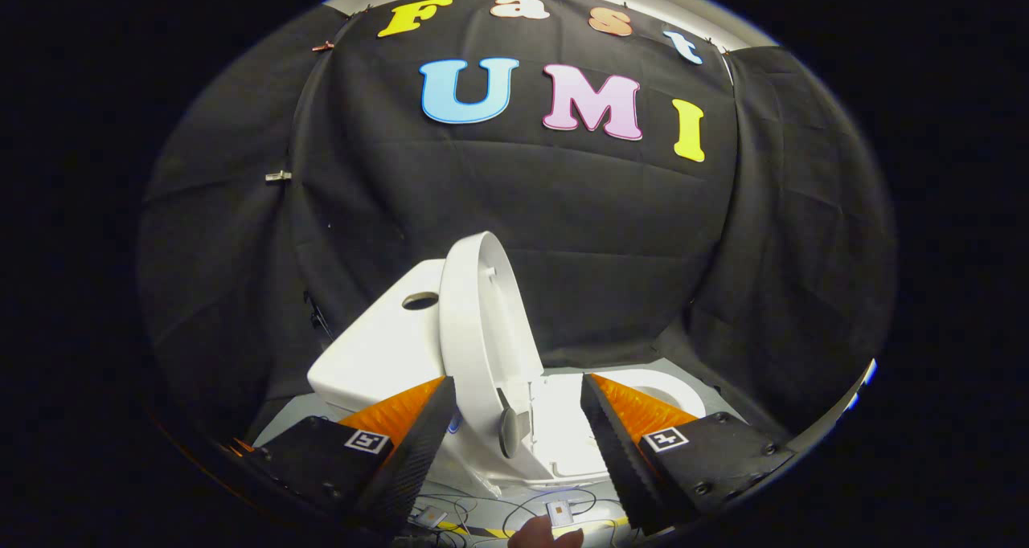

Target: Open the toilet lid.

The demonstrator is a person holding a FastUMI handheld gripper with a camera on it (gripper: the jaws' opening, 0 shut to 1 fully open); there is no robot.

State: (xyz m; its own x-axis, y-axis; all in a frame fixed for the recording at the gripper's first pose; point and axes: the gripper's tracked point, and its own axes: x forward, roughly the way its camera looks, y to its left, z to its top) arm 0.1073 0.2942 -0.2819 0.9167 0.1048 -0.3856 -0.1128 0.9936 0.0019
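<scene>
**Lid raised, fingers spread**

Lid stands near upright at frame centre, edge-on, leaning toward the tank at centre left. The gripper has its fingers apart, the lid's lower edge between them (contact is unclear). To finish well, ease it back until it rests. The bowl, lower right, is mostly hidden; floor cables are hard to make out.

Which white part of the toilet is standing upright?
The white oval plastic lid, raised on edge between the open tool's fingers. The white tank beside it and seat lie flat.
</scene>
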